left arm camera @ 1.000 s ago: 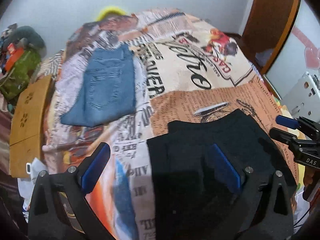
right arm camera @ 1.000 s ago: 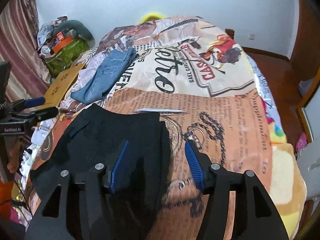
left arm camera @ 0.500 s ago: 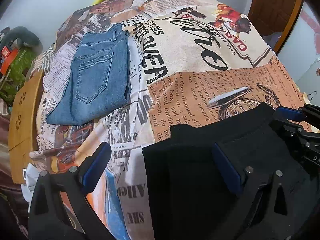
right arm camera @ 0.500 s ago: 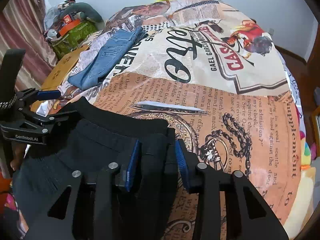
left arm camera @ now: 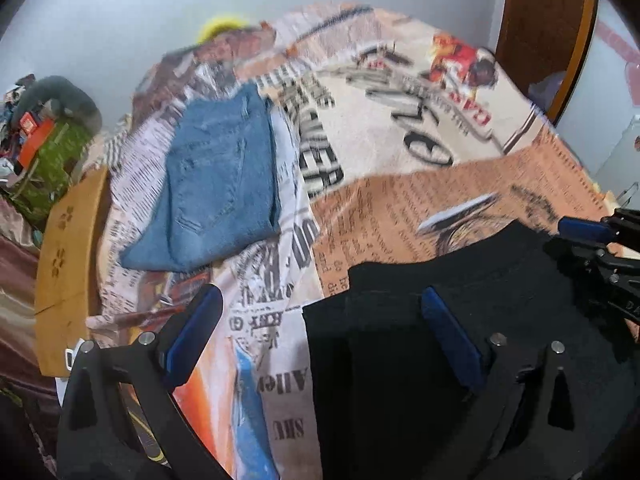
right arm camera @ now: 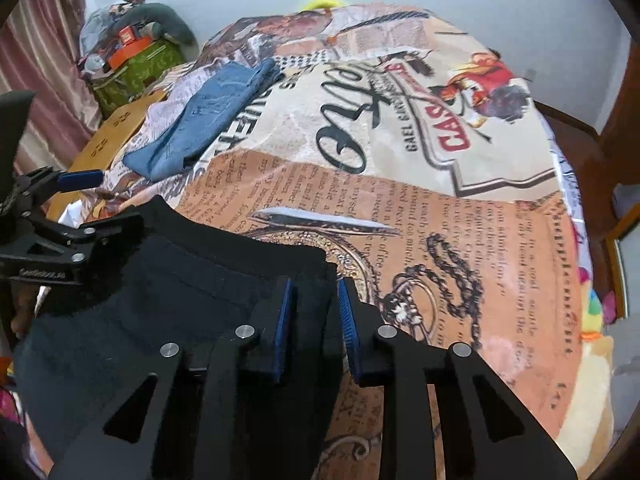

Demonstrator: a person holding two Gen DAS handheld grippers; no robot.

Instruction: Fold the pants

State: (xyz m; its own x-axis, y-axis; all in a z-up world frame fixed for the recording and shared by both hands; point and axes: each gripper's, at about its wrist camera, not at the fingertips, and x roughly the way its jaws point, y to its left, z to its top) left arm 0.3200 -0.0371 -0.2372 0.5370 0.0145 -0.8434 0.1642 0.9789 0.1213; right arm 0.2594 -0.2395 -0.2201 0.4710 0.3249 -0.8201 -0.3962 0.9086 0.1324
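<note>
Right hand-held gripper [right arm camera: 312, 320] has just been closing on the black pants' [right arm camera: 160, 300] right corner; left hand-held gripper [left arm camera: 320, 336], open, should pinch its corner equally firmly.

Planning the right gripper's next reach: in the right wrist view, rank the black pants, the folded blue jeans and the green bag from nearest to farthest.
1. Black pants, between the right gripper's pads.
2. Folded blue jeans, up-left on the bedspread.
3. Green bag, far left, beyond the bed.

Newsprint-patterned blanket [right arm camera: 460, 208], wooden board [left arm camera: 68, 256], green bag [right arm camera: 132, 68]
</note>
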